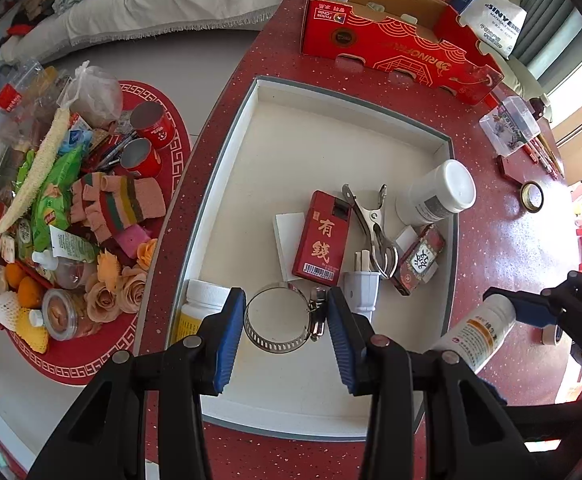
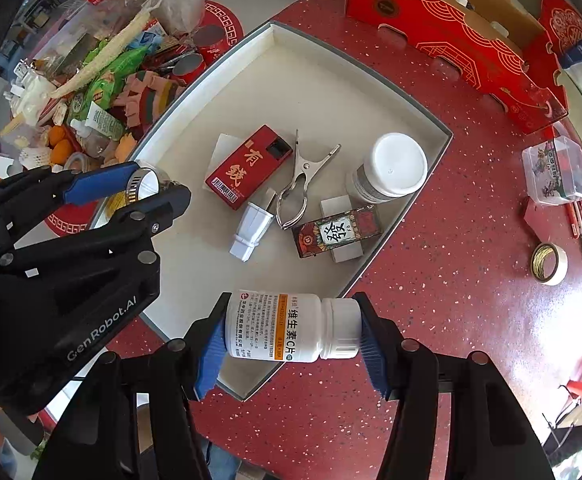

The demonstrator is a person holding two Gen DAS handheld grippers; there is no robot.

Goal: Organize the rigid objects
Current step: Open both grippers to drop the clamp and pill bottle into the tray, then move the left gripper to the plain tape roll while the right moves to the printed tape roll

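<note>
Left tongs [image 1: 287,320] clamped on round steel hose clamp [image 1: 279,322] above shallow cream tray [image 1: 227,128]. Right tongs [image 2: 291,336] gripping white plastic vitamin bottle [image 2: 291,328] end to end, over tray corner on speckled red worktop [image 2: 451,240].

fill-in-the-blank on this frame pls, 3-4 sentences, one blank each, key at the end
1. The right gripper clamps a white vitamin bottle end to end, one pad on its base and the other on its ____.
2. The left gripper holds a metal ____ between its blue pads.
3. In the tray, the steel clip lies between the red box and the ____-lidded jar.
4. The tape roll lies on the red table, ____ the tray.

Missing words: cap; hose clamp; white; outside
</note>
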